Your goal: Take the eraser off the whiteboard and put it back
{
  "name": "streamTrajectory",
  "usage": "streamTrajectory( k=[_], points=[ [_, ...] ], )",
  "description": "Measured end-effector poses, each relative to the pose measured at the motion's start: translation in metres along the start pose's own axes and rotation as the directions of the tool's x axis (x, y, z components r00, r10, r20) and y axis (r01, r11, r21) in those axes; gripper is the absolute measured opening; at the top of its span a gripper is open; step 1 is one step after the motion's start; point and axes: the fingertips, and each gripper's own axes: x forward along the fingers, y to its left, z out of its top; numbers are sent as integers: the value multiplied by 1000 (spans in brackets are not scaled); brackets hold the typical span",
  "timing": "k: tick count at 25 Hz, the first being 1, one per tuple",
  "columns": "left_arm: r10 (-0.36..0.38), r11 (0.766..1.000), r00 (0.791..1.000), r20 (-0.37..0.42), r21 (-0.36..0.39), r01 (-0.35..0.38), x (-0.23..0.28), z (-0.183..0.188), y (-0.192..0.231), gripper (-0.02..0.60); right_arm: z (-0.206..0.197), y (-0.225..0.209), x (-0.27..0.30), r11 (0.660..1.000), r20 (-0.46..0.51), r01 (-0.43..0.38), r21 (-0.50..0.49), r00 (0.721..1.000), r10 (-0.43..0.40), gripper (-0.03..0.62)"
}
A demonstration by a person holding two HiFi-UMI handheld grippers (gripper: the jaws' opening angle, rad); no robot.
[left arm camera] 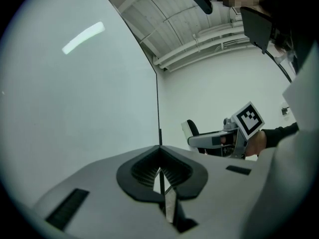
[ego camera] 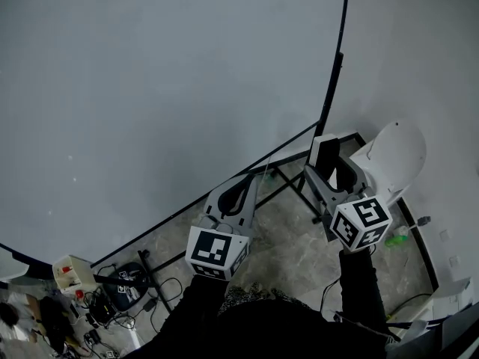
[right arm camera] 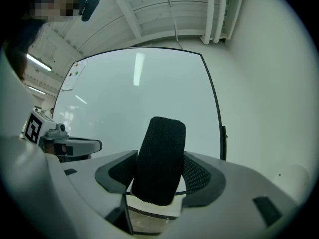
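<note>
Eraser [right arm camera: 159,158] pinched between fingers of right gripper [right arm camera: 160,174], facing whiteboard [right arm camera: 139,93]; left gripper [left arm camera: 160,171] fingers together, empty.

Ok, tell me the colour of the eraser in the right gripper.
The eraser is black, finely textured; clearest in the right gripper view.

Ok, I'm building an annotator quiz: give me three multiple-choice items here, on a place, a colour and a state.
1. Where is the eraser? A in a drawer; B between the right gripper's jaws; C on a desk.
2. What colour is its felt? A black; B yellow; C red.
3. How do the left gripper's jaws stand? A wide apart; B clamped on a marker; C together, empty.
B: the right gripper view shows it clamped there. A: it looks black in that view. C: the left gripper view shows only a slit.
</note>
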Motion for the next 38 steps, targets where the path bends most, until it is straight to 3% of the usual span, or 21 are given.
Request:
streamTrajectory(
  k=[8,12,18,26,33,38],
  points=[
    [22,1000,1000,-6,5,-22,-4,2,-23,6,-4,-5,-17,1000,-1,-23,8,1000,23,282],
    [34,998,999,-15,46,-33,-5,3,-33,5,-5,-10,-21,999,-1,-34,8,999,34,282],
    [43,999,999,28,2,-43,-8,12,-37,6,0,-11,-24,999,13,-48,11,999,48,282],
    [59,998,998,25,5,-59,-16,13,-40,6,4,-9,-32,999,29,-46,11,999,46,282],
    [100,995,995,28,15,-100,-34,15,-39,6,8,2,-36,998,39,-70,3,997,70,282],
    [184,983,983,23,17,-184,-62,15,-32,6,11,25,-31,991,48,-132,-12,990,133,282]
  ],
)
